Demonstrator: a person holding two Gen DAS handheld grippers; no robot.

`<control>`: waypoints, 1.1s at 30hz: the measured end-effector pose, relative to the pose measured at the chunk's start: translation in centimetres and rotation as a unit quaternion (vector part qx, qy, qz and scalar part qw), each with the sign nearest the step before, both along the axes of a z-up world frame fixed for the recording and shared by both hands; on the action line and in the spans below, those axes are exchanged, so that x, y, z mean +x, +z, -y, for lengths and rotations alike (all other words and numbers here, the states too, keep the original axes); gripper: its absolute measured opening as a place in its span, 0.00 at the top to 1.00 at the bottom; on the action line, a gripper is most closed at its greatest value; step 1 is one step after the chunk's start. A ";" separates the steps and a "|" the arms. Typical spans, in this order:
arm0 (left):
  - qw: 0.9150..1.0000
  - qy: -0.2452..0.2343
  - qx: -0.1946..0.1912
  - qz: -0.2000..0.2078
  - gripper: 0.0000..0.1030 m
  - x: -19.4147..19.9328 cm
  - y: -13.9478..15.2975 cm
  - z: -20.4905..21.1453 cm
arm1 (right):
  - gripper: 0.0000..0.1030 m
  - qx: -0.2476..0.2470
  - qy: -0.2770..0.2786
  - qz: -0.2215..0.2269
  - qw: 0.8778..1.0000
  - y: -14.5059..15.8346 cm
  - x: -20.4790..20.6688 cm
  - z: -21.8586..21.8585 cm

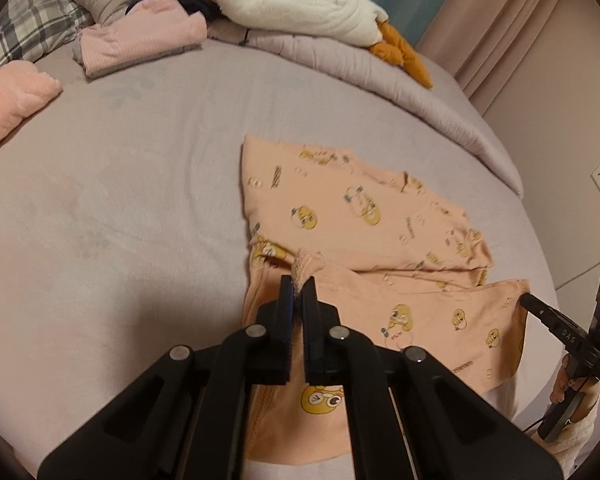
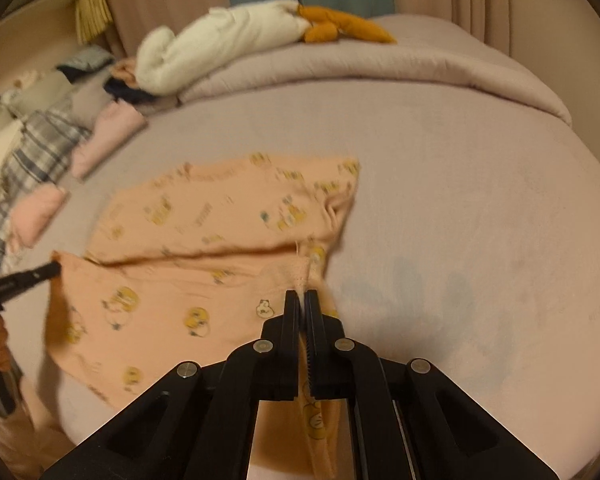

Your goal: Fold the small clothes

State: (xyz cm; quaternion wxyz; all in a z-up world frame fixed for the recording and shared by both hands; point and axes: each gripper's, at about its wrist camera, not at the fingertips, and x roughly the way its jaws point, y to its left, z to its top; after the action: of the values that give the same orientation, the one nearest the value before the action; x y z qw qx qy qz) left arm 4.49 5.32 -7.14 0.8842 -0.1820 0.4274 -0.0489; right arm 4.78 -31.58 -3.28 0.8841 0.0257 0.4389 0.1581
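A small peach garment with yellow duck prints [image 1: 364, 216] lies on the lilac bed, its far part flat. It also shows in the right wrist view [image 2: 220, 220]. My left gripper [image 1: 299, 282] is shut on one near corner of the garment, with ribbed hem bunched between the jaws. My right gripper [image 2: 302, 296] is shut on the other near corner. Both hold the near edge lifted over the rest. The right gripper shows in the left wrist view [image 1: 526, 300], and the left gripper in the right wrist view [image 2: 56, 268].
Folded pink clothes [image 1: 140, 40] lie at the far left of the bed [image 1: 120, 200], with a plaid pillow [image 1: 28, 24] behind. A white and orange plush [image 1: 300, 4] rests on the rolled quilt [image 1: 380, 64]. Curtains and a wall stand at the right.
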 end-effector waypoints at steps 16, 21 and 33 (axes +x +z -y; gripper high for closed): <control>0.998 0.021 0.007 0.066 0.98 4.9 4.6 -1.7 | 0.95 0.028 -0.004 0.058 0.998 4.3 5.4 -1.7; 0.998 0.035 -0.002 0.061 0.98 8.4 4.3 -2.7 | 0.95 0.027 -0.011 0.052 0.998 4.2 8.8 -2.3; 0.999 0.046 0.014 -0.005 0.98 15.4 -0.9 -3.1 | 0.95 -0.005 -0.036 -0.012 0.999 -1.2 15.2 -3.3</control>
State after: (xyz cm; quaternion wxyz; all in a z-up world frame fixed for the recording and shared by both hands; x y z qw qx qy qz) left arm 19.92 8.47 -8.05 0.8858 -0.1895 0.4235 -0.0015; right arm 19.94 -28.32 -4.52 0.8839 0.0391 0.4495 0.1235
